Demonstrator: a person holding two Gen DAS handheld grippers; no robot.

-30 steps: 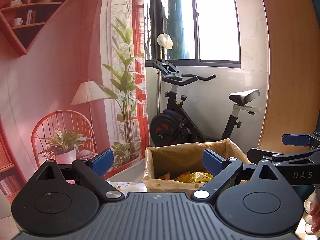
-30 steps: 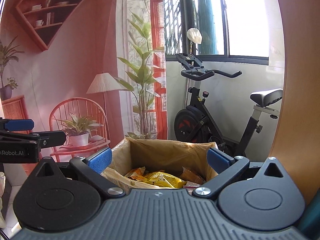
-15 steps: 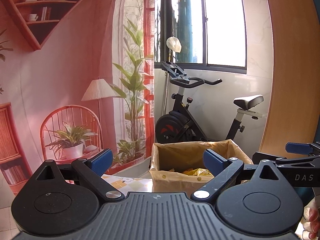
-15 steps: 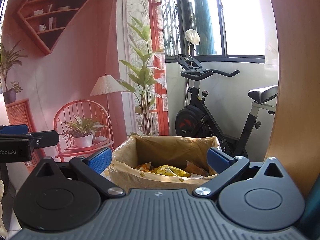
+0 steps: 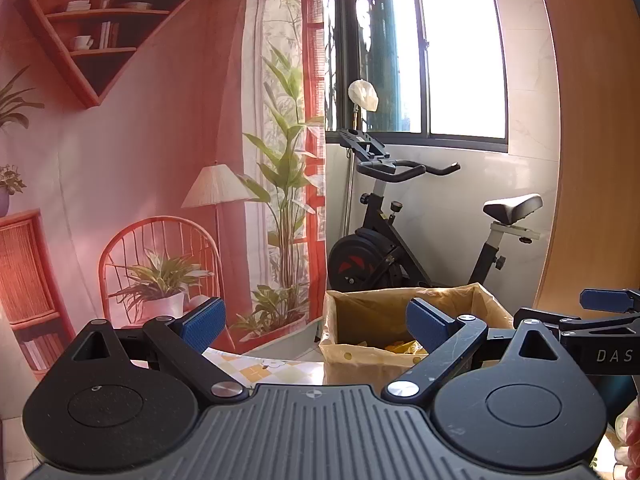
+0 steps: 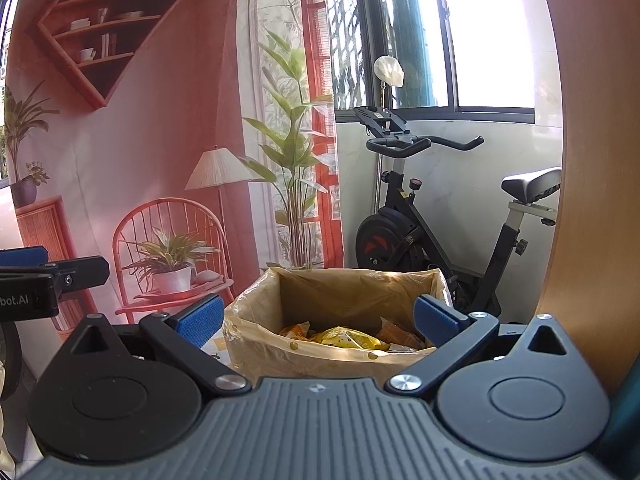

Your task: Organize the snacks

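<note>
Past the bike (image 6: 440,216), your box (image 6: 340,344) holds soft, light, crinkly snacks (image 6: 348,338); both tongs (image 5: 316,326) (image 6: 318,322) are wide open, so pinch a bag's edge.

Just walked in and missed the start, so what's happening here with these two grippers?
A person is sorting snacks with a handheld gripper in each hand. Both the left gripper and right gripper have their jaws open and empty, pointed at a lined cardboard box. Yellow and orange snack packets already lie inside it.
</note>
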